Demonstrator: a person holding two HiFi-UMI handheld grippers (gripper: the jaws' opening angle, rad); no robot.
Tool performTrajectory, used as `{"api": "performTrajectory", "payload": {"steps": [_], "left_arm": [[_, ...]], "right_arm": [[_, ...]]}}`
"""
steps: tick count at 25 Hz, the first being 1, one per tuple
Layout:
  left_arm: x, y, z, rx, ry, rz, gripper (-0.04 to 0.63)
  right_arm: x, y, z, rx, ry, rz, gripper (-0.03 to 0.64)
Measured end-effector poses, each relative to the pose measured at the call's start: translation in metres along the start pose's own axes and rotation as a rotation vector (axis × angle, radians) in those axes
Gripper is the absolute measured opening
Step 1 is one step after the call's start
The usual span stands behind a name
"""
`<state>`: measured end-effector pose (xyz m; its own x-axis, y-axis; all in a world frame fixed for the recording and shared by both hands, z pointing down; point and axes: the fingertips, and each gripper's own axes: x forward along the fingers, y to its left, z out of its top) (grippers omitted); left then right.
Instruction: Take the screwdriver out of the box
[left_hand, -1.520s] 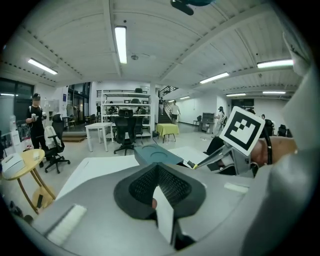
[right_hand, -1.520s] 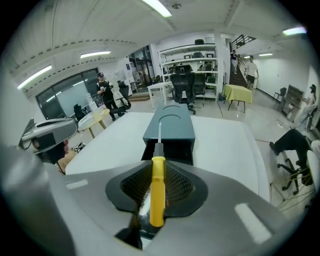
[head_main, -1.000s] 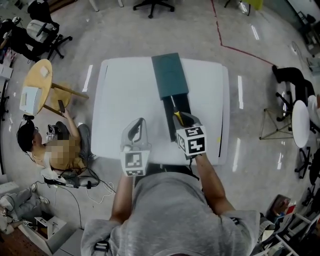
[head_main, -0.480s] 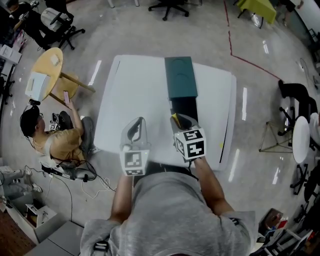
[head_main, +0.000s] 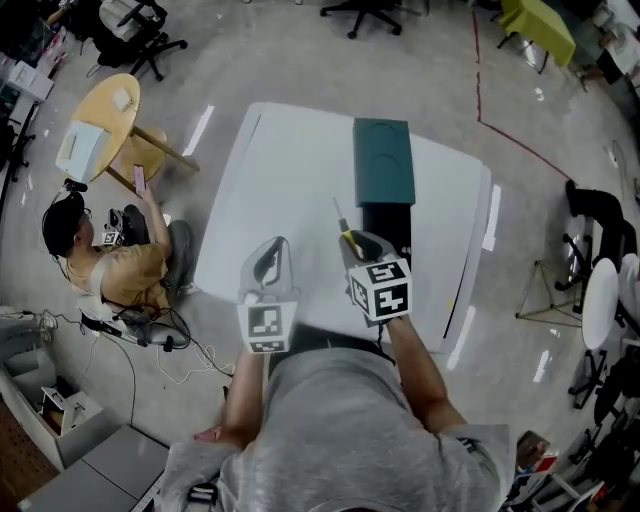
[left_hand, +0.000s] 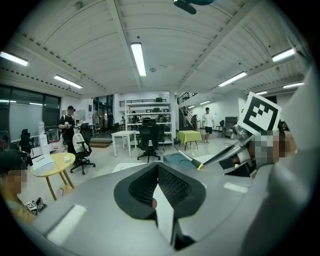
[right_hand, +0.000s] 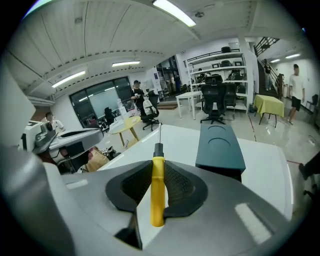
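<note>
The right gripper (head_main: 362, 243) has its jaws clamped on the screwdriver (right_hand: 157, 185) by the yellow handle, clear of the box (head_main: 384, 165) at 1 o'clock. The slim round handle could twist or slip onto the bench (head_main: 290, 190) (the left gripper (left_hand: 157, 167) has its jaws closed on nothing).

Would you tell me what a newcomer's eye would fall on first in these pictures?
The yellow-handled screwdriver stands out, clamped in the right gripper over the white table, clear of the dark teal box. That box lies toward the table's far side, its black tray slid out toward the person. The left gripper hovers empty alongside, jaws together.
</note>
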<state>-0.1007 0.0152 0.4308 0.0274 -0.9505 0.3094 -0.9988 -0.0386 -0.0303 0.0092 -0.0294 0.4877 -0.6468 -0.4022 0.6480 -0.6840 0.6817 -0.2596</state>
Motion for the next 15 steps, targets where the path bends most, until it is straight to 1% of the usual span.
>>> {"api": "performTrajectory", "payload": {"steps": [7, 15], "left_arm": [[0.013, 0.031, -0.021, -0.038, 0.047, 0.022, 0.012], [0.039, 0.057, -0.045, -0.074, 0.108, 0.014, 0.012]], "right_arm": [[0.038, 0.01, 0.003, -0.009, 0.051, 0.024, 0.078], [0.083, 0.015, 0.012, -0.015, 0.109, 0.039, 0.078]]}}
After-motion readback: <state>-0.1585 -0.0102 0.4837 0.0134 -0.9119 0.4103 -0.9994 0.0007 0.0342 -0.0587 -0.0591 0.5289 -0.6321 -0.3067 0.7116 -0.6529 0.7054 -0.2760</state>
